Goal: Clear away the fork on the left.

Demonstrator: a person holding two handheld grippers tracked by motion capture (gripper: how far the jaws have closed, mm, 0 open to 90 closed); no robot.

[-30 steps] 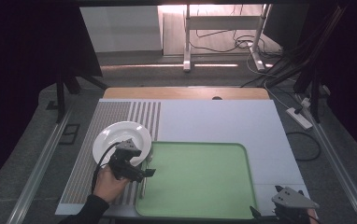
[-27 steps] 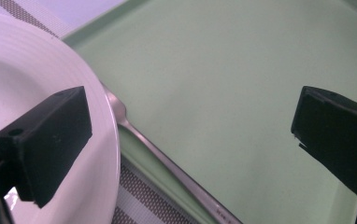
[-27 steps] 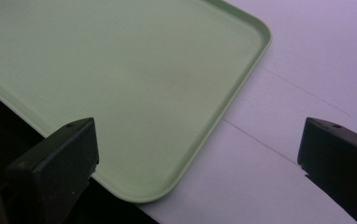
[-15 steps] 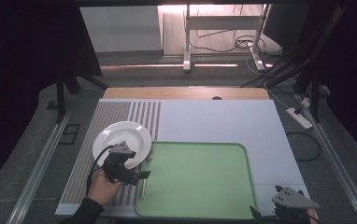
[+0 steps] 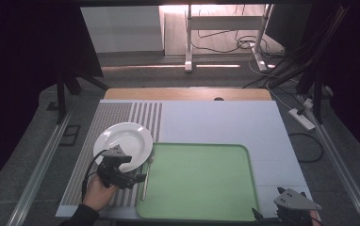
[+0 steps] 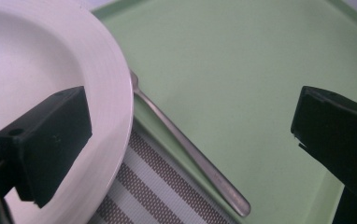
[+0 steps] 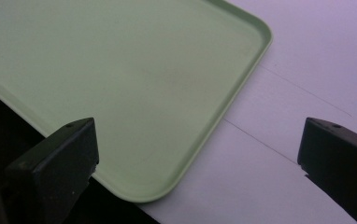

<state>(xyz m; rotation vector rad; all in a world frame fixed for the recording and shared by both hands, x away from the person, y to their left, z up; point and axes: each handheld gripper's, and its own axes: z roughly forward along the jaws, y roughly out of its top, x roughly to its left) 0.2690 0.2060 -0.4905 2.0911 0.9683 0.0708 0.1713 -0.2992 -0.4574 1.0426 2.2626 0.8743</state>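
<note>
A white plate (image 5: pixel 124 140) rests on the striped mat (image 5: pixel 117 115), just left of a green tray (image 5: pixel 201 183). A metal utensil (image 5: pixel 144 182) lies along the tray's left rim. In the left gripper view its handle (image 6: pixel 190 156) runs diagonally over the rim between the plate (image 6: pixel 50 60) and the tray (image 6: pixel 242 70). My left gripper (image 5: pixel 139 178), (image 6: pixel 190 126) is open, one jaw over the plate's edge, the other over the tray, the handle beneath the gap. My right gripper (image 5: pixel 289 209), (image 7: pixel 200 140) stands open above the tray's near right corner (image 7: pixel 120 70), holding nothing.
The white table surface (image 5: pixel 225 122) stretches behind and right of the tray, with a wooden strip (image 5: pixel 187 94) at its far edge. A power strip (image 5: pixel 303 117) and cables lie on the floor to the right. The table's near edge is close under both hands.
My left gripper has drawn back a little toward the near left, away from the plate's centre. The plate, utensil, tray and right gripper have stayed put.
</note>
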